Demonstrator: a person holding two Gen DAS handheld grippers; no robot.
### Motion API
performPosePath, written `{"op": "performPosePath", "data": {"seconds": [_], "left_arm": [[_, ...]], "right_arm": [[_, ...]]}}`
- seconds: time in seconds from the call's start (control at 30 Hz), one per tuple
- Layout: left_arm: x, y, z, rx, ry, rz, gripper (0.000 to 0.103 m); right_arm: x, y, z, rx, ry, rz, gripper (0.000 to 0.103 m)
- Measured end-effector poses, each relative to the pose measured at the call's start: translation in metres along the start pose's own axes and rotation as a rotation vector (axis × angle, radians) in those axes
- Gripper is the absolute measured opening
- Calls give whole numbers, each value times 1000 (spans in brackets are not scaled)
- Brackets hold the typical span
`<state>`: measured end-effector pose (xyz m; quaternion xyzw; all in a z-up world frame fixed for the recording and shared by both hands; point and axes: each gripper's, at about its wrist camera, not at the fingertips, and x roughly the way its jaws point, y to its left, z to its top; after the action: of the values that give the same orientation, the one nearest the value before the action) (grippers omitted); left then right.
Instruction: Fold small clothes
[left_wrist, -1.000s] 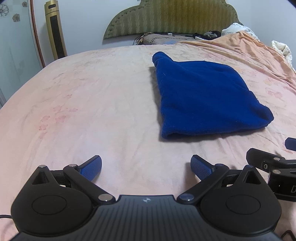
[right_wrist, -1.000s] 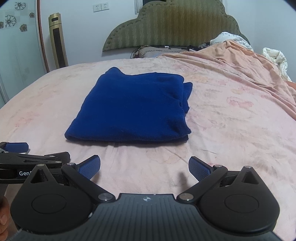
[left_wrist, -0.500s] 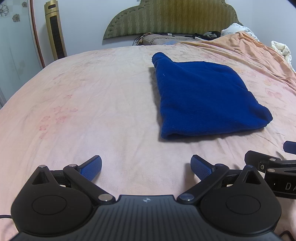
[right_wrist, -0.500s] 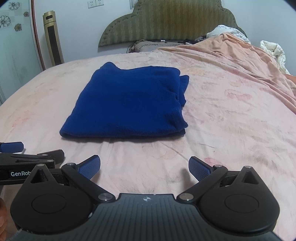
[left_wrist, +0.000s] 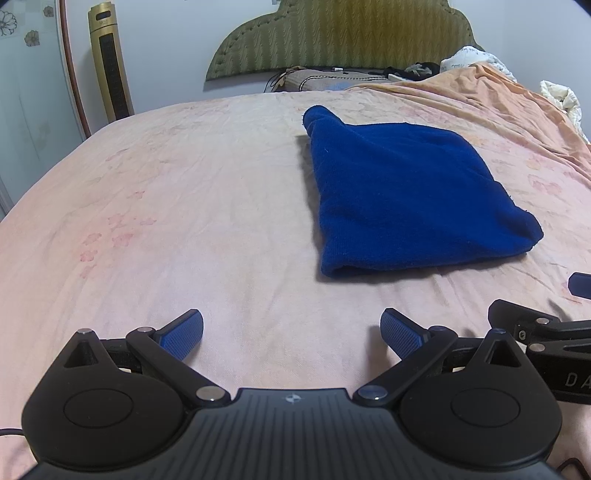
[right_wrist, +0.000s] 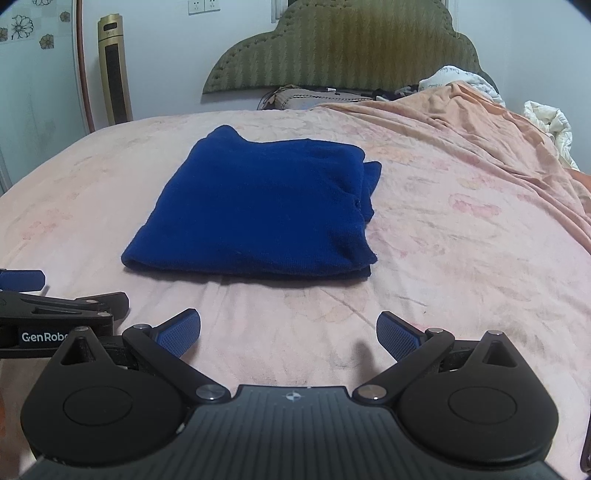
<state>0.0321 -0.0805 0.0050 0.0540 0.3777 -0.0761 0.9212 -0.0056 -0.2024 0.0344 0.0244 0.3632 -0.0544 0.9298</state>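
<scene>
Pink bedsheet (right_wrist: 443, 258) carries my folded blue garment (right_wrist: 258, 210); soft, limp knit, I'd pinch its near corners. Both grippers' fingers (left_wrist: 184, 334) are spread, empty.

Readable in the right wrist view: white lettering "GenRobo", cut off at its end behind the near housing, printed on the side of the black plastic body of the left gripper (right_wrist: 22, 291), low at the left edge. Readable in the left wrist view: pale letters "DA", cut off by the picture's edge, printed on the side of the black plastic body of the right gripper (left_wrist: 580, 286), low at the right. Some faint dark script on the crumpled white cloth (right_wrist: 458, 75) near the green padded headboard (right_wrist: 340, 48), too small and blurred to make out. Nothing else legible.
</scene>
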Motion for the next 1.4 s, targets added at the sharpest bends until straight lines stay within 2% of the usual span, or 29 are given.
{"op": "performPosePath", "data": {"seconds": [1.4], "left_arm": [[-1,-1,-1,14,-1,5,103]], "right_arm": [[-6,0,-1,12,-14,18,103]]}}
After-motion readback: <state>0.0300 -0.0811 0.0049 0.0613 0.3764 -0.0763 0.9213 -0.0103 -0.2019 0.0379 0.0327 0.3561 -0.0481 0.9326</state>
